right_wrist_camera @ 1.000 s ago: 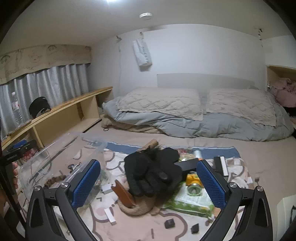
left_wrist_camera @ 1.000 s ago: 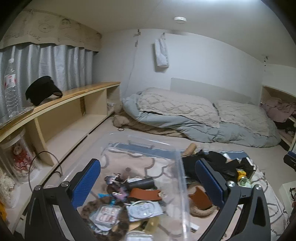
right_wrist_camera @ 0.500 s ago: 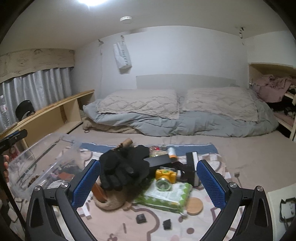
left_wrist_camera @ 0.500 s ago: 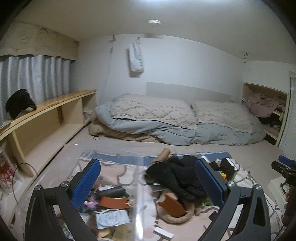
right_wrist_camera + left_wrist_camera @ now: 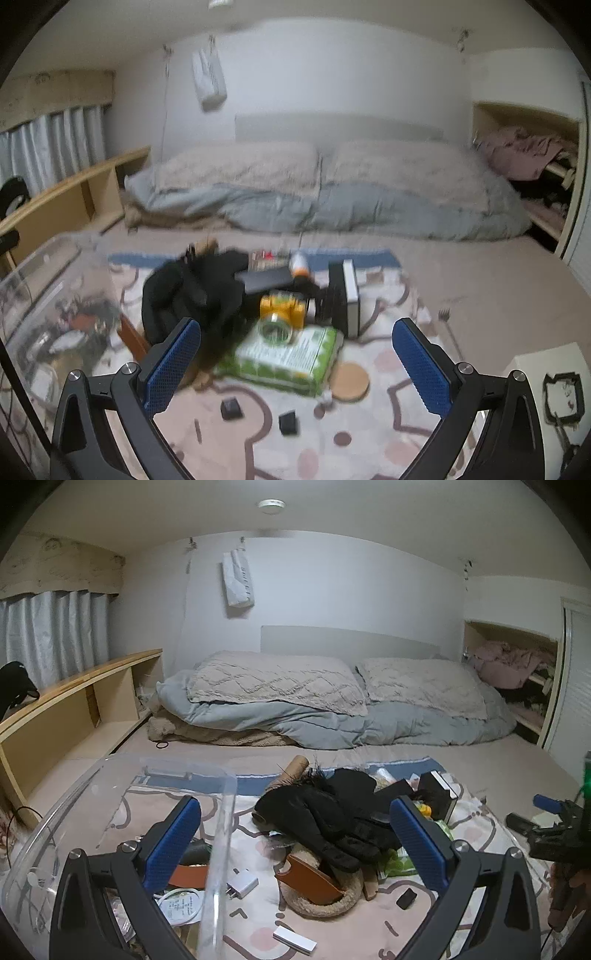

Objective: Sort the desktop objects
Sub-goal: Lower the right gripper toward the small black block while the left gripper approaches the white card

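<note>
Both grippers, left (image 5: 295, 843) and right (image 5: 295, 363), jaws apart and empty, have swung rightward from the bin (image 5: 221, 812) toward the gloves (image 5: 332, 819), likely the next pick.

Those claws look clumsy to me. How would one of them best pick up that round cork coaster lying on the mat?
The cork coaster lies flat on the mat, so probably come straight down from above with the open right gripper and pinch across its thin rim, one finger on each side. The green pack touches its left edge, so set the fingers front and back.
</note>
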The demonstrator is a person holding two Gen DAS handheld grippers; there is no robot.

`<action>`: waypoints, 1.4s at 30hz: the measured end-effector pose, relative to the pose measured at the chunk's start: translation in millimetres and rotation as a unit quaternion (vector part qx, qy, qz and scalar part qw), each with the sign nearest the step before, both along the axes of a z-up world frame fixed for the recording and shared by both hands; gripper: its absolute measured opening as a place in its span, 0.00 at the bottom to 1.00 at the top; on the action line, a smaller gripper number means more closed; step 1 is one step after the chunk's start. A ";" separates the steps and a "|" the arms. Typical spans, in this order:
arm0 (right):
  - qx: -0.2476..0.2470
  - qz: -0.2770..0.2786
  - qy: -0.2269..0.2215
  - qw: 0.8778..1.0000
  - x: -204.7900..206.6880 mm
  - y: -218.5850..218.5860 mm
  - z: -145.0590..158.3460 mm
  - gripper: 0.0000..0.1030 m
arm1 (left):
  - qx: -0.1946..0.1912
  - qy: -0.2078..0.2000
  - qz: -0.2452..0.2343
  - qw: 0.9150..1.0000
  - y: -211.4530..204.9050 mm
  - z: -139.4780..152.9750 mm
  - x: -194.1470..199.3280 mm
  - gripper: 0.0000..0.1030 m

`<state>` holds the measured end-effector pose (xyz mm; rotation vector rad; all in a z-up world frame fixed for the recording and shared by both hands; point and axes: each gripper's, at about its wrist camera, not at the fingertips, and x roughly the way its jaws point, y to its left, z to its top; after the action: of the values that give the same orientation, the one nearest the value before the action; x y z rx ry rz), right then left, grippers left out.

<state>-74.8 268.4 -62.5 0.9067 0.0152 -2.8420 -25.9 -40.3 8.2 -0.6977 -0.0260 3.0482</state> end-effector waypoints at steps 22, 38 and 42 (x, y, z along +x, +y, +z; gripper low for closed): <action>0.013 0.014 -0.210 0.978 -54.4 -10.2 -133.5 0.45 | -0.053 -0.053 -0.070 0.995 39.2 -46.9 -8.7 1.00; 0.011 0.004 -0.288 0.958 -67.4 -8.6 -177.6 0.44 | -0.090 -0.102 -0.105 0.985 58.9 -88.7 -28.1 1.00; 0.011 0.004 -0.294 0.956 -62.6 -8.5 -178.9 0.44 | -0.091 -0.117 -0.103 0.984 57.4 -97.6 -30.7 1.00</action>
<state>-137.4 259.9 -241.4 1.7069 -0.0215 -2.4503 -56.6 17.1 -89.4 -0.9989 0.3061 2.7793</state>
